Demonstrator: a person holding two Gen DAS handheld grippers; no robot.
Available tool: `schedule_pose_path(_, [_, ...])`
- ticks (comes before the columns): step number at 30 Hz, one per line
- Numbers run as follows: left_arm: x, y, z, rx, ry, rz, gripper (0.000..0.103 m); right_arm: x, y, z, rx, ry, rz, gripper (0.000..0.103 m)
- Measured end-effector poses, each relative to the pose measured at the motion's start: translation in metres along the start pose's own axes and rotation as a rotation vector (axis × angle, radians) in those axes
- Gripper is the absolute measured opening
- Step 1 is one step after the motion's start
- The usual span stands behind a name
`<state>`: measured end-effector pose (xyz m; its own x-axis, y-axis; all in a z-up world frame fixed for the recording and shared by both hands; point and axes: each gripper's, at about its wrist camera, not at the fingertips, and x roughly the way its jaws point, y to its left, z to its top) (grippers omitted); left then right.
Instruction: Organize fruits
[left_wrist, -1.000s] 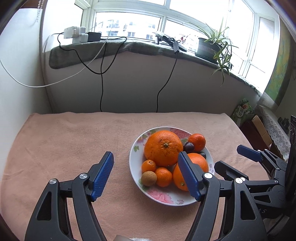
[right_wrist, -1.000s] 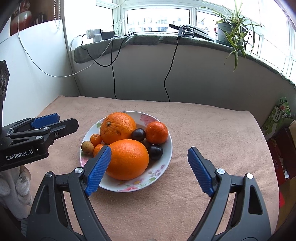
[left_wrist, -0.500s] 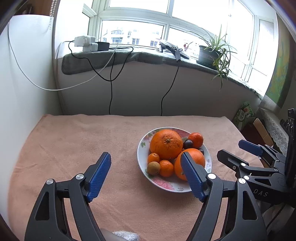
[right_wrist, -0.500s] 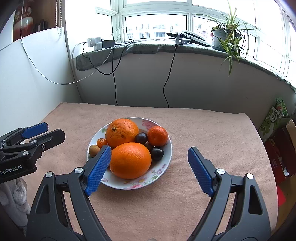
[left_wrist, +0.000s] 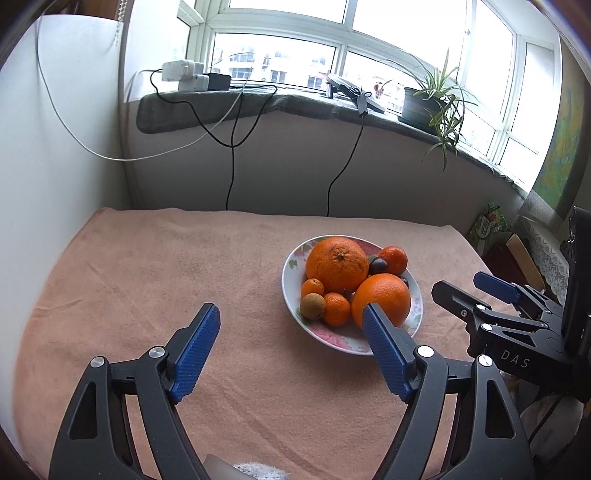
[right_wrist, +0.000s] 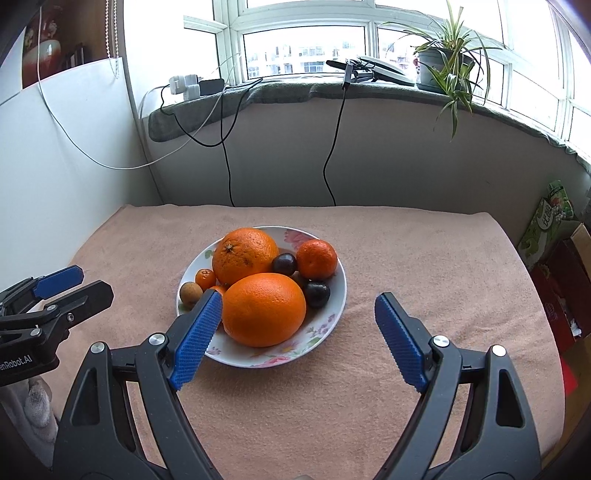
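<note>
A floral plate (right_wrist: 325, 325) sits on the table (right_wrist: 424, 258), which is covered by a peach-coloured towel, and every fruit in sight lies on that plate. Two large oranges dominate it: the nearer large orange (right_wrist: 264, 308) lies at the plate's front, and the farther large orange (right_wrist: 244, 255) lies behind it, stem end up. To the right of the farther one rests a tangerine (right_wrist: 317, 258), with a dark plum (right_wrist: 284, 263) wedged between them and a second dark plum (right_wrist: 317, 293) just in front of the tangerine. On the plate's left edge lie a small brown fruit (right_wrist: 191, 294) (it could be a longan, though that is hard to tell) and a small mandarin (right_wrist: 205, 278); the left wrist view shows another small mandarin (left_wrist: 336, 308) beside them.

The right gripper (right_wrist: 297, 326) hangs above the table with its jaws spread wide and nothing between its pads; its left fingertip overlaps the plate's near left rim in the picture, but contact cannot be judged. The left gripper (left_wrist: 291, 332) is likewise released and empty, its jaws having just been opening, and it is aimed at bare towel to the left of the plate. Each gripper shows at the side of the other's view, well apart from the fruit.

Behind the table, cables (right_wrist: 332, 147) hang from a windowsill (right_wrist: 388, 90) bearing a potted plant (right_wrist: 448, 62).
</note>
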<state>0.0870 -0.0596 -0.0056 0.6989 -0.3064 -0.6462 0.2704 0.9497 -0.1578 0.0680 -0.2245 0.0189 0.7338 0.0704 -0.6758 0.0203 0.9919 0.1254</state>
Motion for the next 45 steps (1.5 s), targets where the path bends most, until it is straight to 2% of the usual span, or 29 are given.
schedule_pose_path(45, [-0.007, -0.0011, -0.0028, -0.002, -0.023, 0.007, 0.08, 0.0041, -0.0005, -0.0025, 0.009, 0.016, 0.008, 0.087])
